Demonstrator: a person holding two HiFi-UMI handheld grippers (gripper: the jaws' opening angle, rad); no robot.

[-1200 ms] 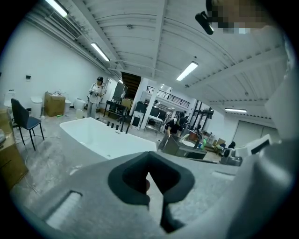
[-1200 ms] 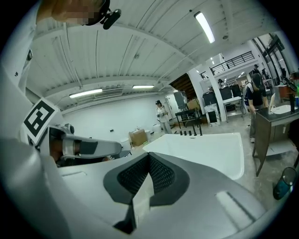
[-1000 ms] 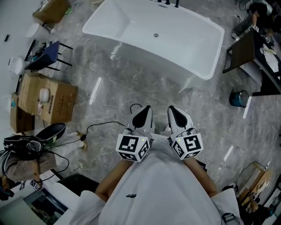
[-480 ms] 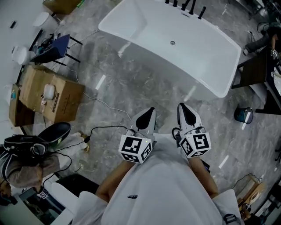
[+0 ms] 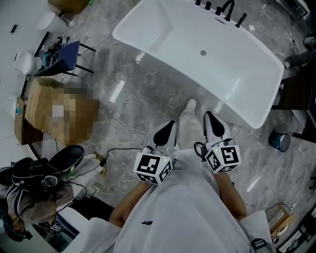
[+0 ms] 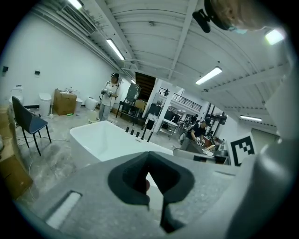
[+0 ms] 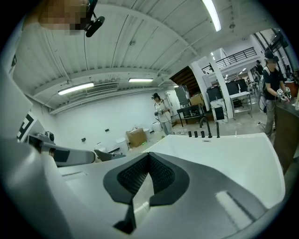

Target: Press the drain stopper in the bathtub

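1. Here, the left gripper is clenched with nothing in it: in the left gripper view its two dark jaws meet at their tips, and only the gap lower down lets the white tub show through.
2. The right gripper is likewise closed and empty, its ribbed pads coming together at the tip in the right gripper view.
3. Both grippers are held side by side close to the person's body, each with its marker cube nearest the white shirt, jaws pointing towards the tub.
4. Between the two grippers a trouser leg and pale shoe reach forward over the grey marble floor, the shoe near the tub's near wall.
5. The bathtub is white and freestanding, lying at a slant across the top of the head view, well apart from both grippers.
6. The drain stopper is a small round dot on the tub's bottom, towards the far side, with neither gripper near it.
7. Dark taps stand in a row on the far rim.
8. A blue chair stands off to the left, a black cable trails over the floor, and a blue bucket sits to the right of the tub.
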